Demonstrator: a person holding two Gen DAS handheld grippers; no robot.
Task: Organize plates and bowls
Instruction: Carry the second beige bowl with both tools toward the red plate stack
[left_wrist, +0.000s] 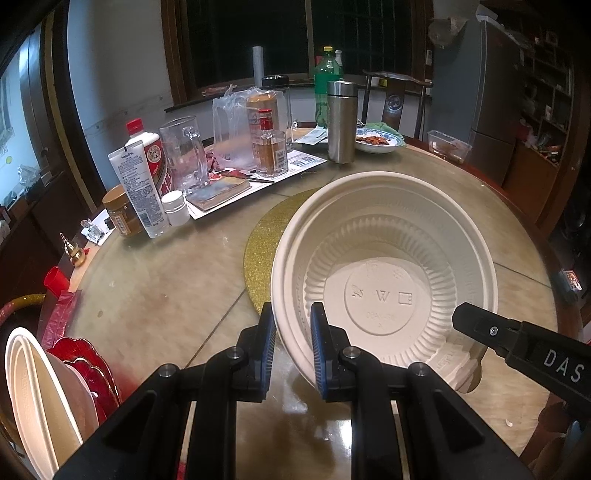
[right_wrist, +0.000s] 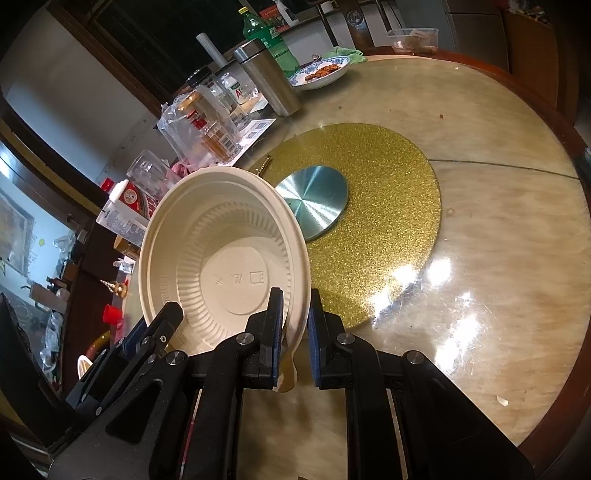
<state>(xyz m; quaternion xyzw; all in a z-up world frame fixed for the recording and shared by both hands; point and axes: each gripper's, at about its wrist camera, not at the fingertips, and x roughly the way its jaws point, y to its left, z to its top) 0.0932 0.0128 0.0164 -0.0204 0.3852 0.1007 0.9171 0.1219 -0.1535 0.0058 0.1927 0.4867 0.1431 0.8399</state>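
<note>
A cream plastic bowl (left_wrist: 388, 266) is held tilted above the round table, its ribbed inside facing both cameras; it also shows in the right wrist view (right_wrist: 221, 258). My left gripper (left_wrist: 293, 347) is shut on the bowl's near-left rim. My right gripper (right_wrist: 295, 332) is shut on the opposite rim, and one of its fingers (left_wrist: 480, 325) shows in the left wrist view. More cream bowls (left_wrist: 33, 398) and a red plate (left_wrist: 88, 365) stand stacked at the left edge.
A gold glitter mat (right_wrist: 388, 221) with a silver disc (right_wrist: 314, 199) lies mid-table. Bottles, a glass mug (left_wrist: 184, 155), jars, a steel flask (left_wrist: 341, 122) and a dish of food (left_wrist: 376, 142) crowd the far side. A clear tub (left_wrist: 448, 146) sits at the far right.
</note>
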